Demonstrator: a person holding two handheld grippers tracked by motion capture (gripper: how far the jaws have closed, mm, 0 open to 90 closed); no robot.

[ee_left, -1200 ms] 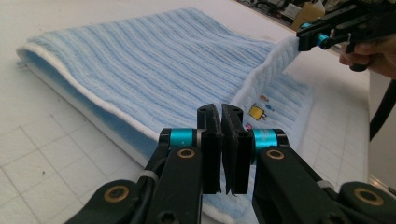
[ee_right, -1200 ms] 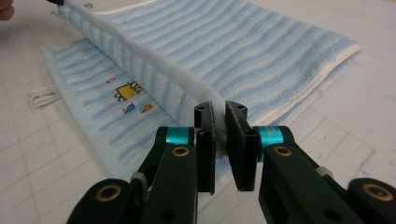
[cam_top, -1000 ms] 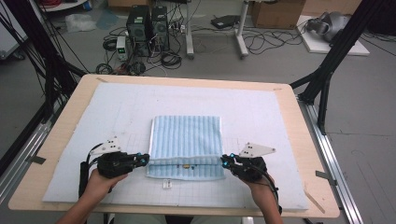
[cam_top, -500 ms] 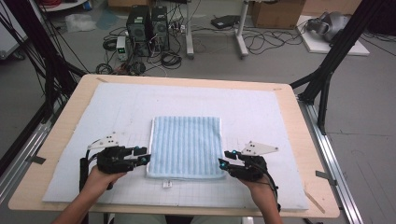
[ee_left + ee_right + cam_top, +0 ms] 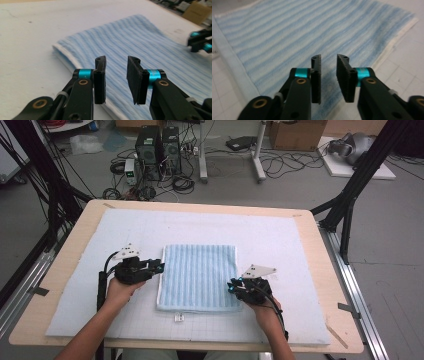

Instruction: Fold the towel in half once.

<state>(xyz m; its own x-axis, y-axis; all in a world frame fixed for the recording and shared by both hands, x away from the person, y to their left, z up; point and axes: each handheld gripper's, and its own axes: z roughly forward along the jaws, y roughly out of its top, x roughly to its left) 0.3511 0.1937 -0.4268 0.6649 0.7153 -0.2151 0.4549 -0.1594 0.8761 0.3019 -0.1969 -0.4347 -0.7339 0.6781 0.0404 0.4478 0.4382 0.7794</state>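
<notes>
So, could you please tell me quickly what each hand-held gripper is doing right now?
Left hand-held gripper: open, empty, over the towel edge.
Right hand-held gripper: open, empty, over the towel.

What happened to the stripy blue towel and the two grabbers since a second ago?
Both grippers let go of the towel: its near edge, pinched and lifted before, now lies flat. The left gripper slid up along the towel's left edge, the right gripper shifted slightly at the right edge. Both jaws have just been closing, with nothing between them. The towel stays folded on the white mat.

A folded blue-and-white striped towel [image 5: 198,276] lies flat on the white mat, label at its near edge
</notes>
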